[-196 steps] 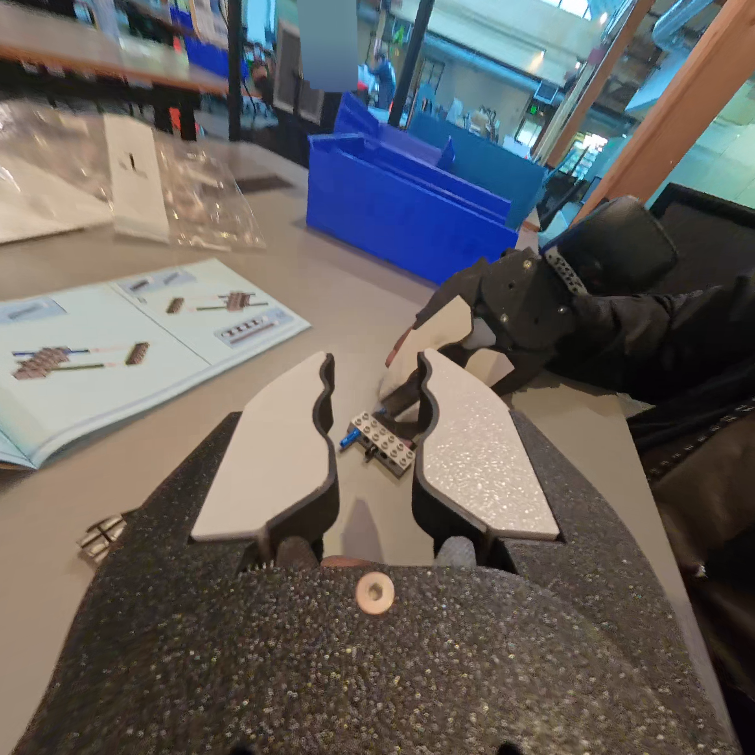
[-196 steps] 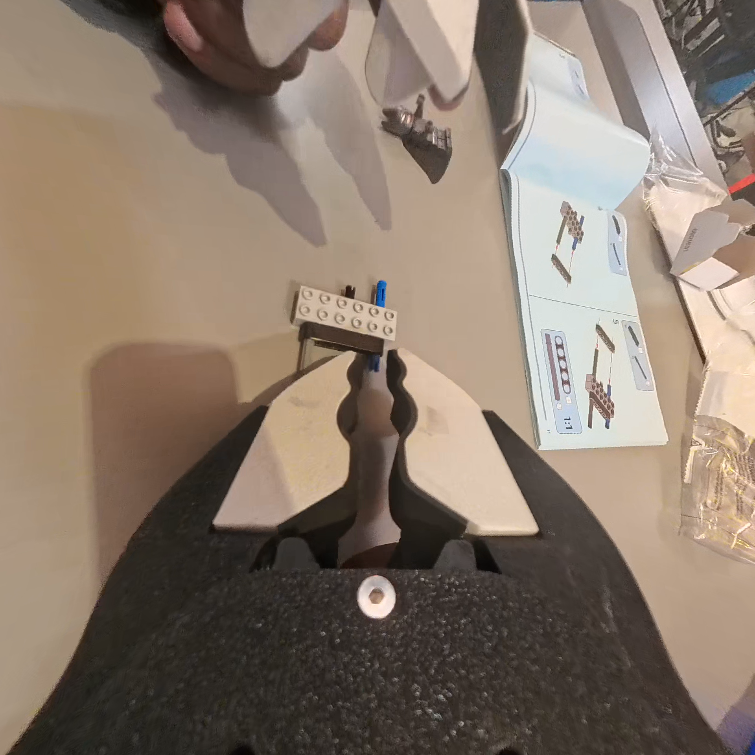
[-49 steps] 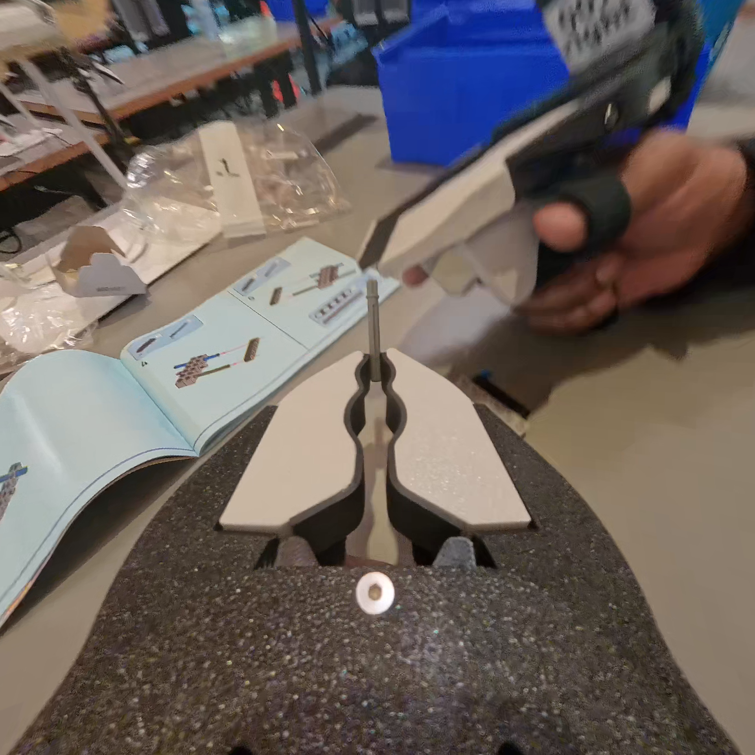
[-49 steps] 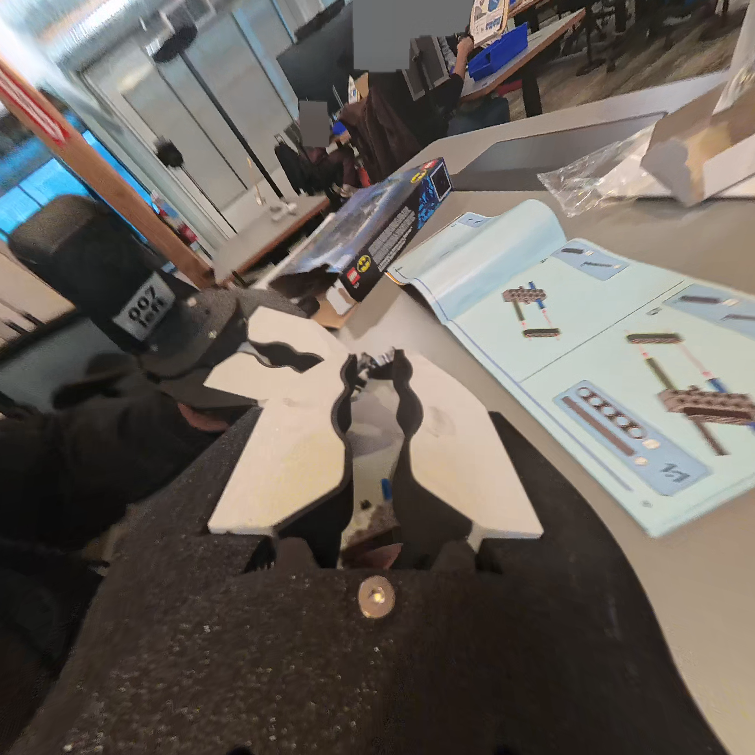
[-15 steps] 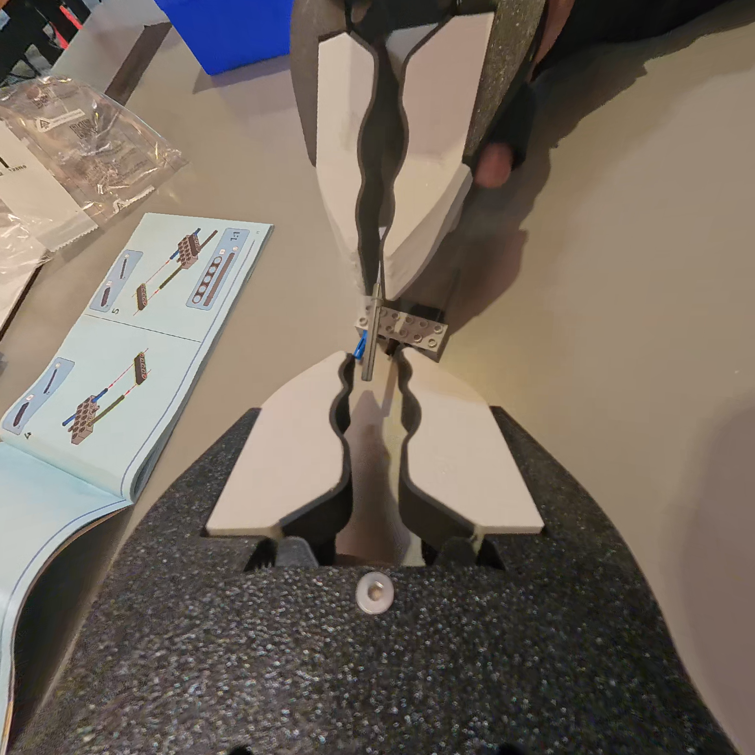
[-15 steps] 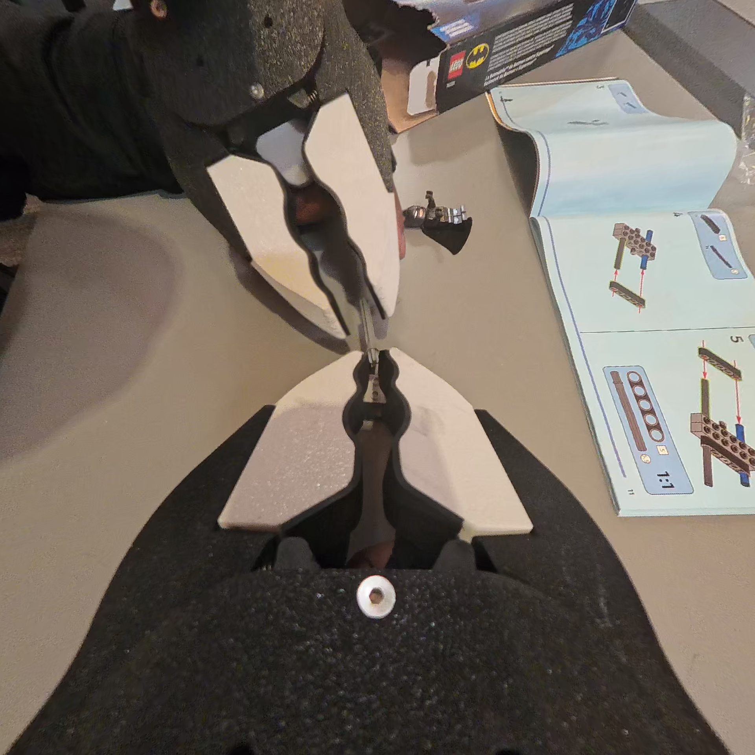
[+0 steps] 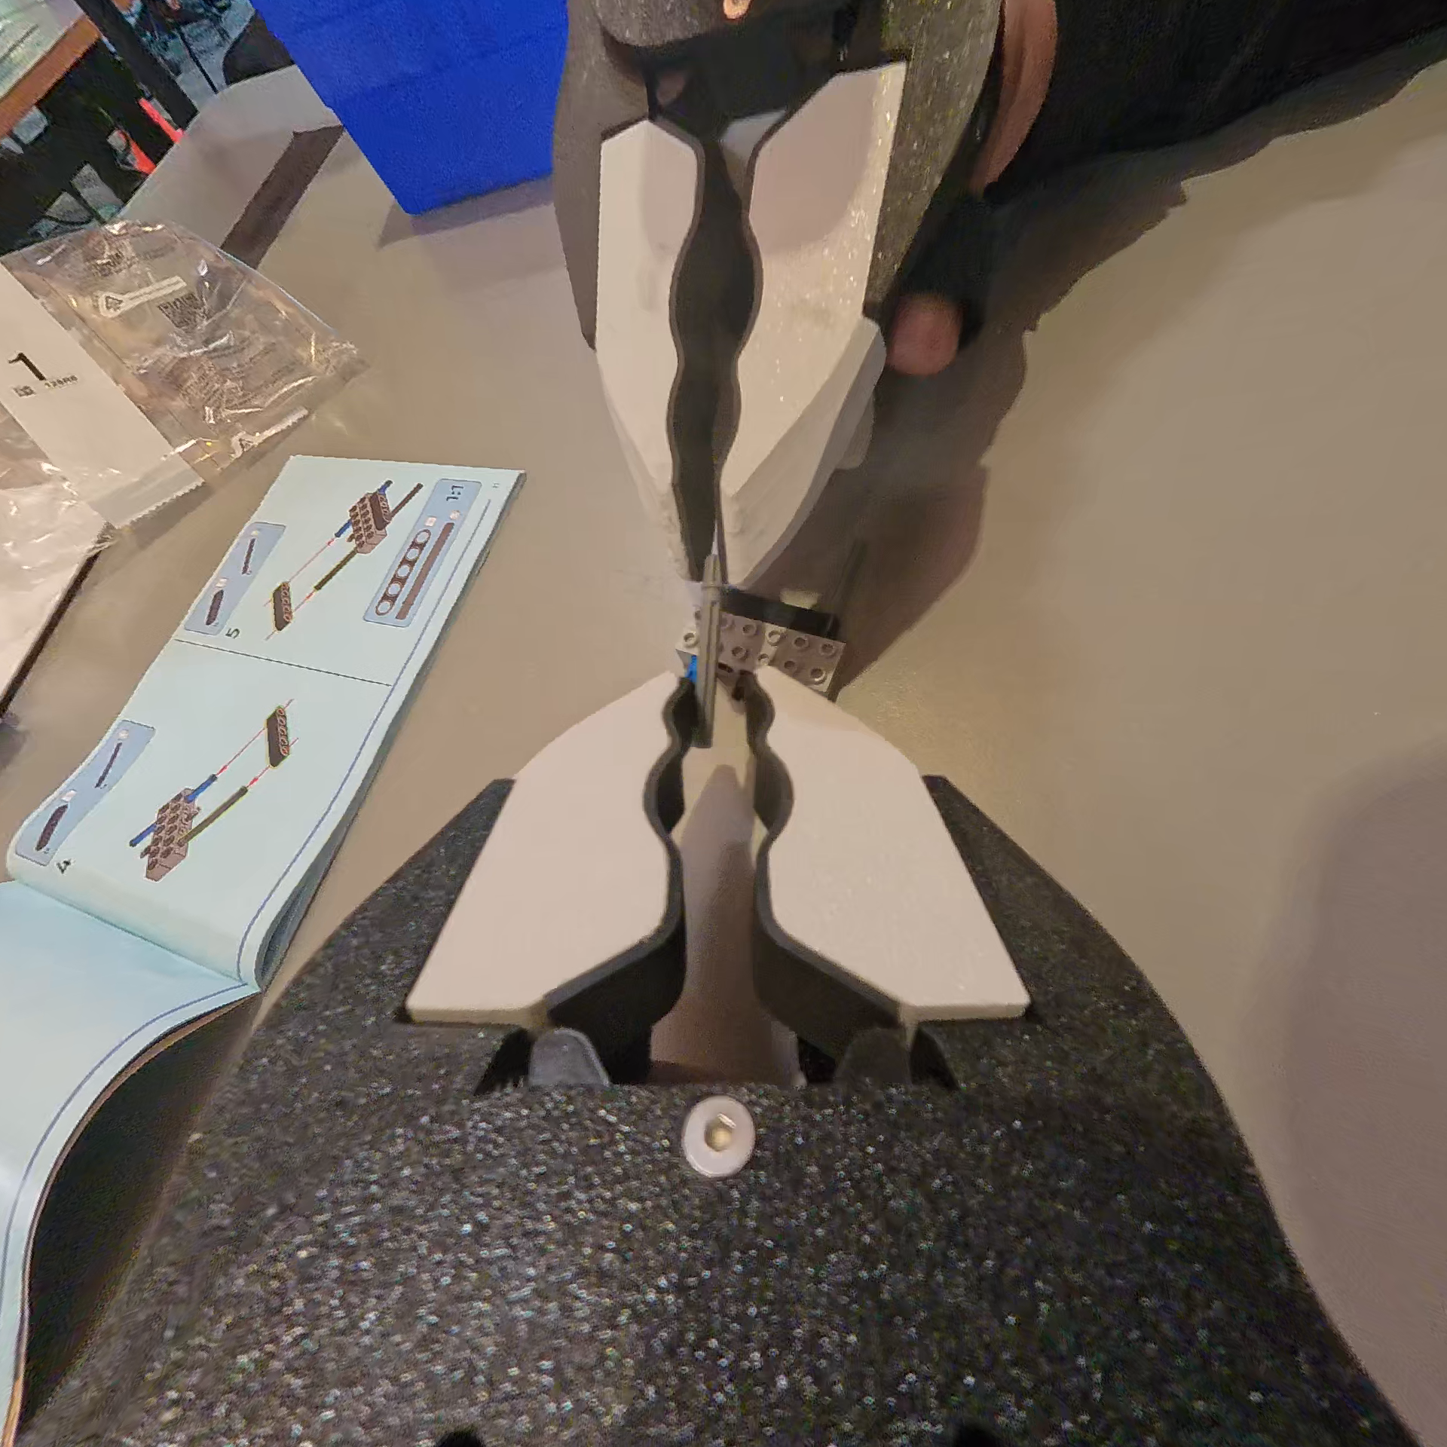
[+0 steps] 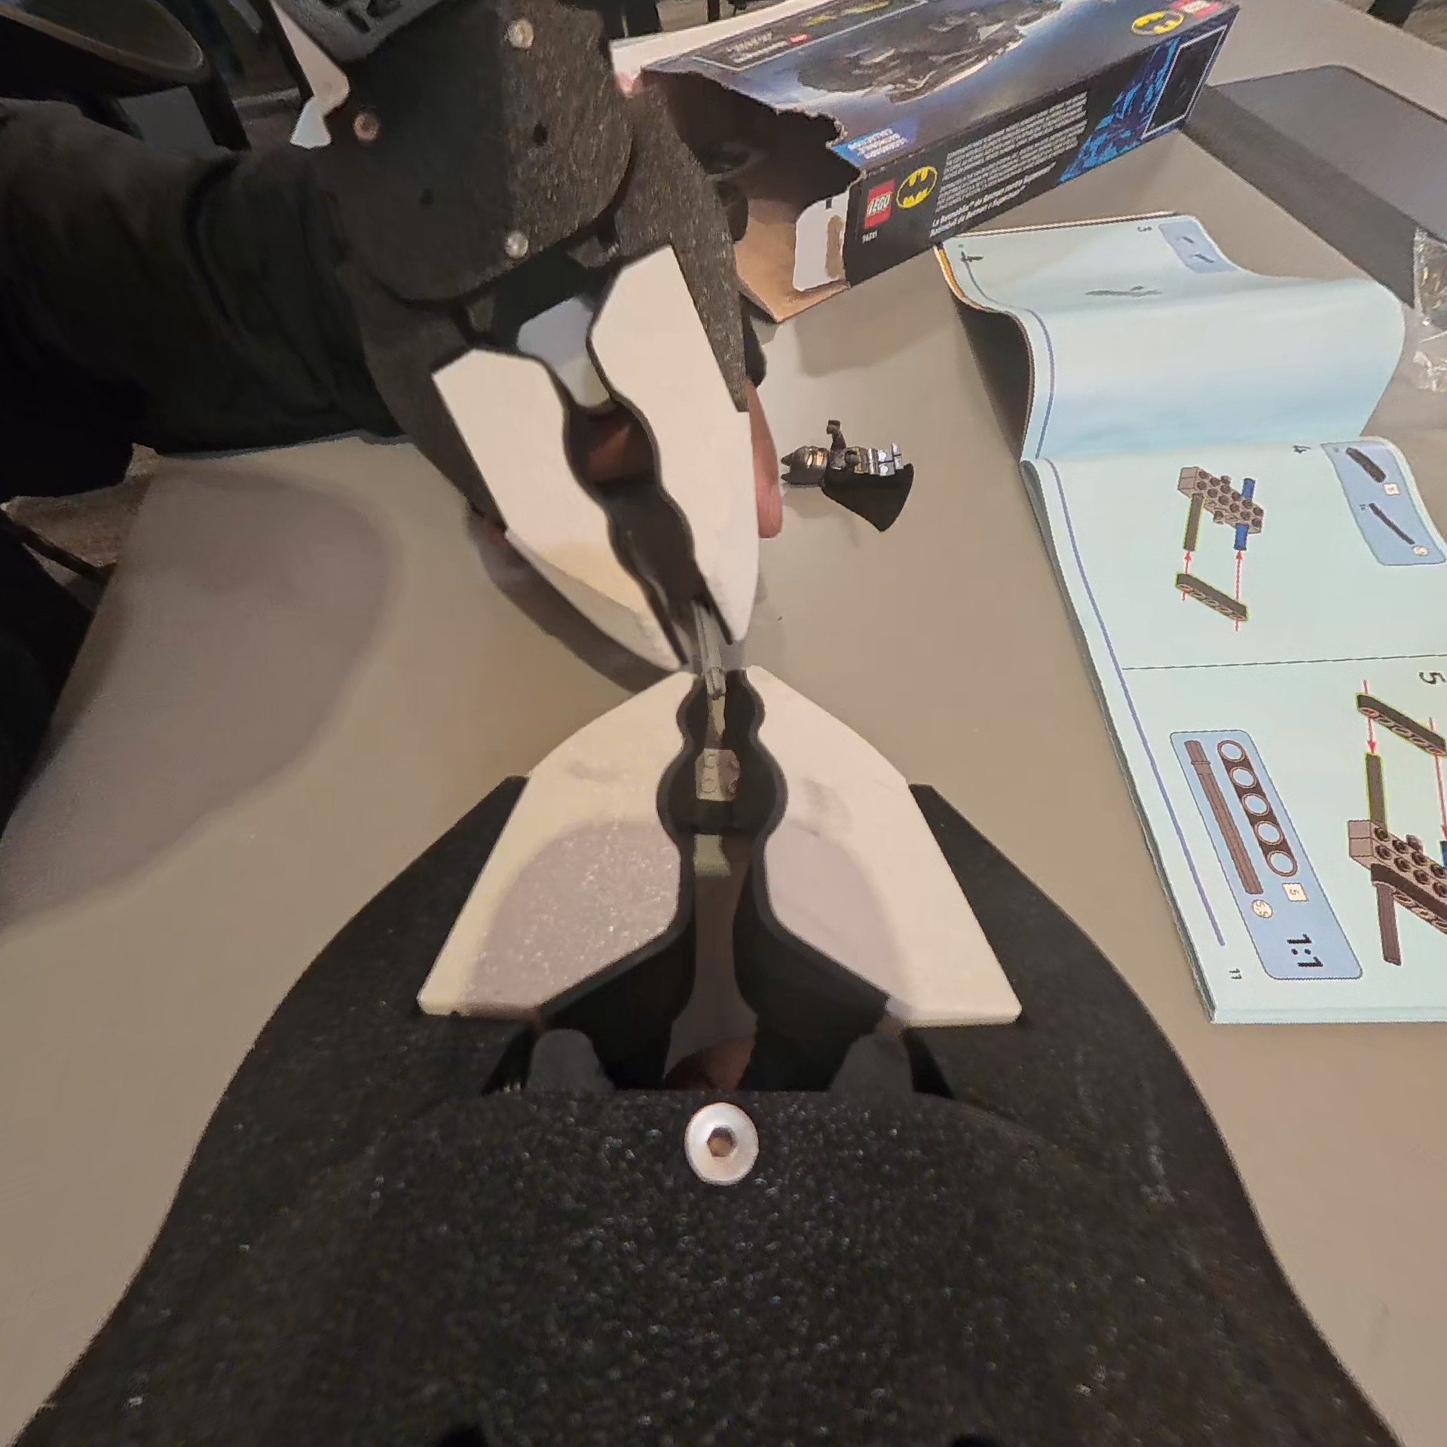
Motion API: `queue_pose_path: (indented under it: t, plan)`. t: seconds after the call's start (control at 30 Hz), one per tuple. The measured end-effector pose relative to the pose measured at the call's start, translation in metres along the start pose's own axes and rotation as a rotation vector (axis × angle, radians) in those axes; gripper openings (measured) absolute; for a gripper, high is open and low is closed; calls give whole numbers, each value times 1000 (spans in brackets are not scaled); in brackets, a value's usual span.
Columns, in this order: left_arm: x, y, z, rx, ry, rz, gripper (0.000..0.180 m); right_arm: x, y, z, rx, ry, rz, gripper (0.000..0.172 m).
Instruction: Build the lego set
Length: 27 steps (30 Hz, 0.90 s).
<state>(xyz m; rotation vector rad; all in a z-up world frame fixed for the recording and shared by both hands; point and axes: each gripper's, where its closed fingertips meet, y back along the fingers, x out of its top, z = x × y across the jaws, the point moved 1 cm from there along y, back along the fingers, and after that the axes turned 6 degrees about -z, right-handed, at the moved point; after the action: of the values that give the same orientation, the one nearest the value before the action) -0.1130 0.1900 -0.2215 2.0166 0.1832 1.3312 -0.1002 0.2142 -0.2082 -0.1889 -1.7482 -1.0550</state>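
My right gripper (image 8: 716, 693) is shut on one end of a thin grey axle (image 8: 705, 642). In the left wrist view it comes down from the top (image 7: 705, 568), with the axle (image 7: 709, 665) running back between my left gripper's (image 7: 716, 693) fingers. The left jaws stand apart: the axle lies along the left finger and there is a gap to the right finger. Under both tips a small assembly lies on the table: a grey studded plate (image 7: 783, 646) on a black beam with a blue pin. The plate shows through the right jaws (image 8: 716, 783). The left gripper also shows in the right wrist view (image 8: 705, 638).
An open light-blue instruction booklet (image 7: 258, 705) lies to the left, also seen in the right wrist view (image 8: 1253, 626). Clear plastic bags (image 7: 172, 337) and a blue bin (image 7: 438, 94) are behind it. A torn dark toy box (image 8: 979, 117) and a black caped minifigure (image 8: 853, 470) lie on the table. The grippers are tip to tip, or close to it. The left tips stand about 11 cm off the black caped minifigure (image 8: 853, 470).
Earlier my left gripper was shut on the axle and held it up. The right gripper closed on its far end, the left jaws opened, and both came down over the assembly.
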Motion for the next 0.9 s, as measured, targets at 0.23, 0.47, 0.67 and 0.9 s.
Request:
queue_pose_path:
  t: [0.23,0.47,0.67,0.9]
  plan:
    - [2,1,-2,14,8,15,5,3,0,-1,9,-8,21,5]
    - [5,0,1,26,-29,25,4,3,-2,-5,2,14,12,5]
    - [-12,-4,4,1,-58,-85,4,-16,-3,5,-106,105,-157,21]
    - [-27,-8,12,-55,-41,-202,4,-37,-7,-3,-33,31,-315,73]
